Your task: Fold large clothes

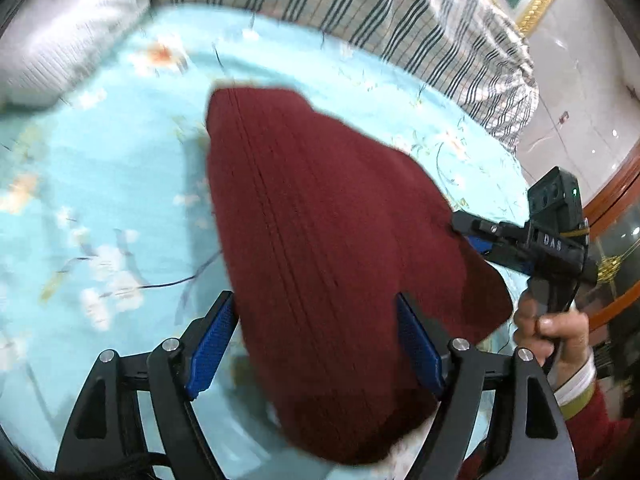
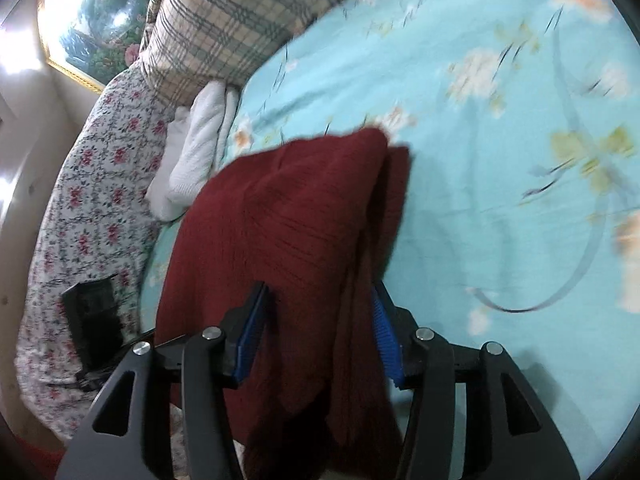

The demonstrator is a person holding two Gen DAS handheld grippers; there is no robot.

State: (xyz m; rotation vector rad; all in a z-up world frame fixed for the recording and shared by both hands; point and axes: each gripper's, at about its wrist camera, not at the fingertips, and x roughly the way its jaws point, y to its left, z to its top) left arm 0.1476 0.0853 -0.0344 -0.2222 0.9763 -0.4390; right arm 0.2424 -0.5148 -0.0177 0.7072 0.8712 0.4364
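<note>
Left wrist view. Low in the frame, closest of all, left gripper (image 1: 316, 340), black fingers with blue pads (image 1: 212, 344), jaws spread wide. Between them, running up through the centre, dark red knitted garment (image 1: 320, 200), lifted off a pale blue floral sheet (image 1: 100, 180) and casting a shadow on it. Cloth against both pads; squeezed or merely passing through, cannot tell. At right of frame, right gripper (image 1: 460, 226) seen side-on, tip meeting the garment's right edge, handle wrapped by a hand (image 1: 556, 332) at lower right. Along the top, a striped and checked pillow (image 1: 360, 12). At upper left, a blurred white cloth (image 1: 68, 40).

Right wrist view. At bottom centre, right gripper (image 2: 318, 328), jaws likewise set wide, with a thick bunch of the same garment (image 2: 288, 220) filling the gap and hanging down past the lower edge. Right pad (image 2: 386, 344) partly covered by cloth, left pad touching it; clamped or slack, cannot tell. Across the right half, the blue sheet (image 2: 480, 160). At upper left, the checked pillow (image 2: 240, 20), with the white cloth (image 2: 196, 152) just below it and beside the garment's top corner. Down the left side, a red-flowered quilt (image 2: 92, 180) with a black object (image 2: 96, 320) lying on it.
</note>
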